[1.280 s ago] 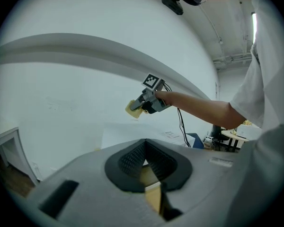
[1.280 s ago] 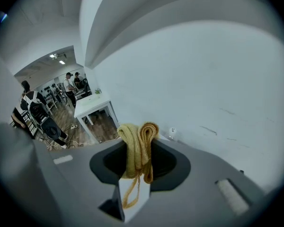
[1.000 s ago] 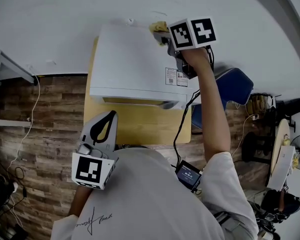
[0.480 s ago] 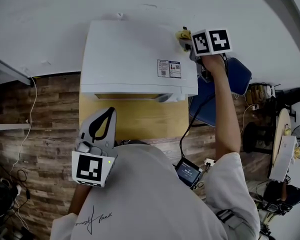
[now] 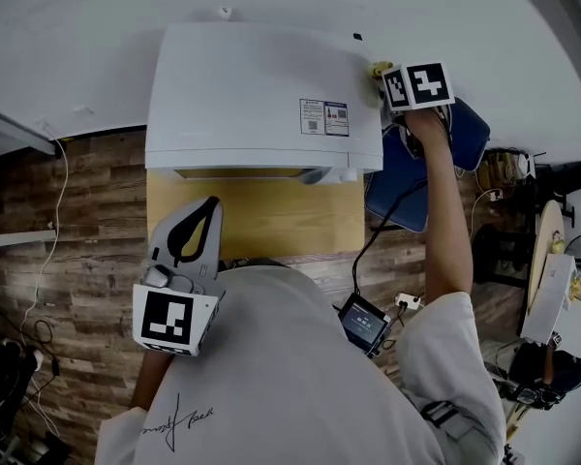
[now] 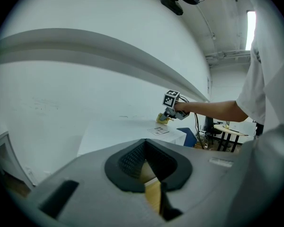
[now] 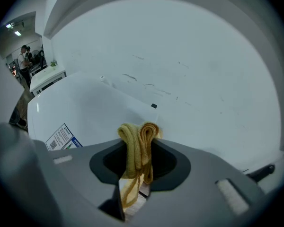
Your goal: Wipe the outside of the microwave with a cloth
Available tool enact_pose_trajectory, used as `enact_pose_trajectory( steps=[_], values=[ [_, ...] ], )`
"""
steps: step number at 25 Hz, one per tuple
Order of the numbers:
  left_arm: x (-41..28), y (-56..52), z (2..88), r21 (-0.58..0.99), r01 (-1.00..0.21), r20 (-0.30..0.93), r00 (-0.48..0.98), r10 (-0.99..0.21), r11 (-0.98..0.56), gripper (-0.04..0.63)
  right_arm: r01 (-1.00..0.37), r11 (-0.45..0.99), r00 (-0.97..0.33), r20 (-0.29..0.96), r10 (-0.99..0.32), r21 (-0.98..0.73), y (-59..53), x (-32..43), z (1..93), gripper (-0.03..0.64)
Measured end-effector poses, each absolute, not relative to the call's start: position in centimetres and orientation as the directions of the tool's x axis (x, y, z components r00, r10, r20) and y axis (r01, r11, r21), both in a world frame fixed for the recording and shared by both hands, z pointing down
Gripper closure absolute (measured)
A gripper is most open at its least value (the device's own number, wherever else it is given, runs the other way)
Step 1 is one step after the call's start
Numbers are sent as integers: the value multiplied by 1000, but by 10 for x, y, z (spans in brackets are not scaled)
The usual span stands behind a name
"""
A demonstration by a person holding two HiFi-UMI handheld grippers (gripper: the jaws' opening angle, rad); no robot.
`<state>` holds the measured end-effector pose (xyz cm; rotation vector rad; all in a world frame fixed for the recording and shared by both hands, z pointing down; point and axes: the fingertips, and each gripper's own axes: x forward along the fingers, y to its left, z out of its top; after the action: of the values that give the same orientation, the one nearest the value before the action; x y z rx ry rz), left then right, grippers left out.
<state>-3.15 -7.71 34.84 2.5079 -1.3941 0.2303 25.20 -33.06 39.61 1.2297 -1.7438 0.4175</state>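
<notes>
One cloth (image 7: 138, 143) pinched in right gripper (image 7: 135, 174), one microwave (image 5: 252, 85), left gripper (image 6: 151, 181) closed.

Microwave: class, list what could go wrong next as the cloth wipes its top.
1. The cloth pokes only slightly past the right tool, so hard plastic may scrape the microwave.
2. It sits at the top's right rear corner and may slip off the edge.
3. The hanging cable might snag the front corner.

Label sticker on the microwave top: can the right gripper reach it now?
Probably yes. The right gripper, shut on the yellow cloth, is at the microwave's right edge, and the top between it and the label sticker is bare.
</notes>
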Motion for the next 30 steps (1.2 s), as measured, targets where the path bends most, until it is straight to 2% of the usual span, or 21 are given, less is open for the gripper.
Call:
enact_pose_trajectory(
  steps=[21,30],
  values=[
    [-25,-77,350,132,-844,260,535,-804,-519,605,-849,470,-55,842,-537,244,-323,220,400,497],
    [-36,-73,350,139,-851,250,526,-813,-507,606,-826,519,-101,849,-519,219,-317,187,401,497]
  ],
)
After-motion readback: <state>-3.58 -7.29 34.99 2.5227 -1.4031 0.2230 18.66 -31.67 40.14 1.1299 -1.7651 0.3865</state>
